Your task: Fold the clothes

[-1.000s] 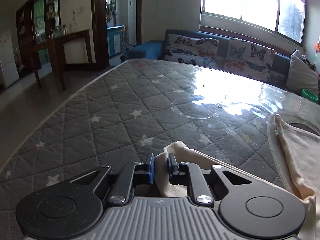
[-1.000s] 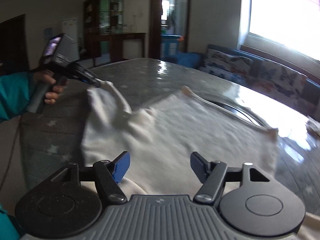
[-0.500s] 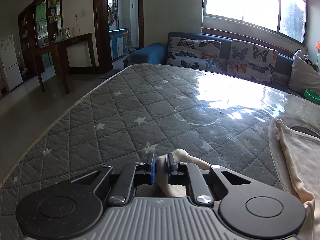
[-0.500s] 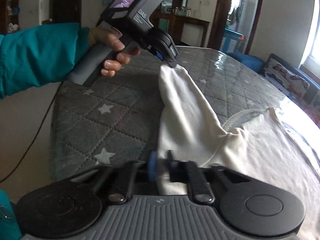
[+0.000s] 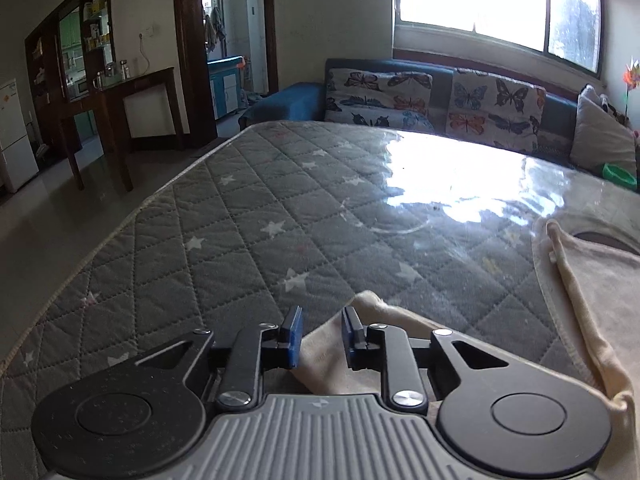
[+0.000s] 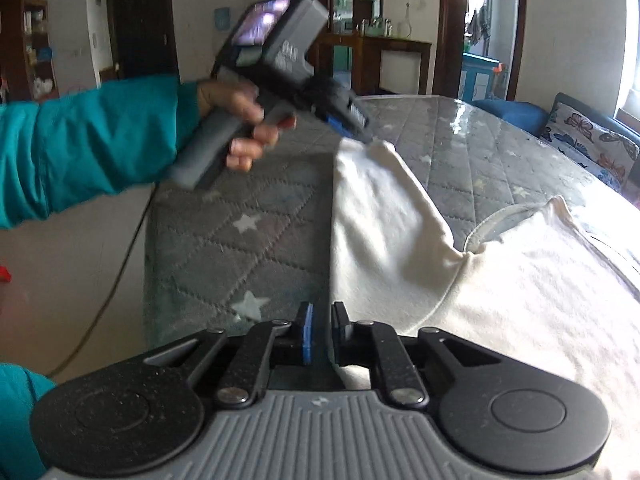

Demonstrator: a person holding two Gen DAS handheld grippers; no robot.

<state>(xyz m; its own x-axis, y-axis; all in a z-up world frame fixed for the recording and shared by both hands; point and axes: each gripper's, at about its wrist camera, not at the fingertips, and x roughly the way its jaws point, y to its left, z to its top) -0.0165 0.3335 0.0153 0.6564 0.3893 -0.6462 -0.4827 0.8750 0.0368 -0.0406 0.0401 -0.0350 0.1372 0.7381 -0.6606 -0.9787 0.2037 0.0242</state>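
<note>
So I've got the grey quilted mattress filling most of both views, with one cream garment spread over it, lying across the right half of the right wrist frame and running off the right edge of the left one.

Left gripper sits at bottom centre of its own view. Its jaws are a modest gap apart, and a fold of the cream cloth lies between the blue pads; the cloth looks slack there, so I'd say loosened rather than clamped. From the right wrist view I can see that same tool from outside, upper middle of frame, held in a hand with a teal sleeve, its tip right at the raised corner of the garment. That part is blurred, so I can't tell from there whether it touches.

Right gripper is at bottom centre of its frame, jaws nearly together with only a thin slot, sitting at the garment's near left edge. I can't tell if cloth is actually pinched.

Only the left view shows the sofa with two butterfly cushions under the window.
</note>
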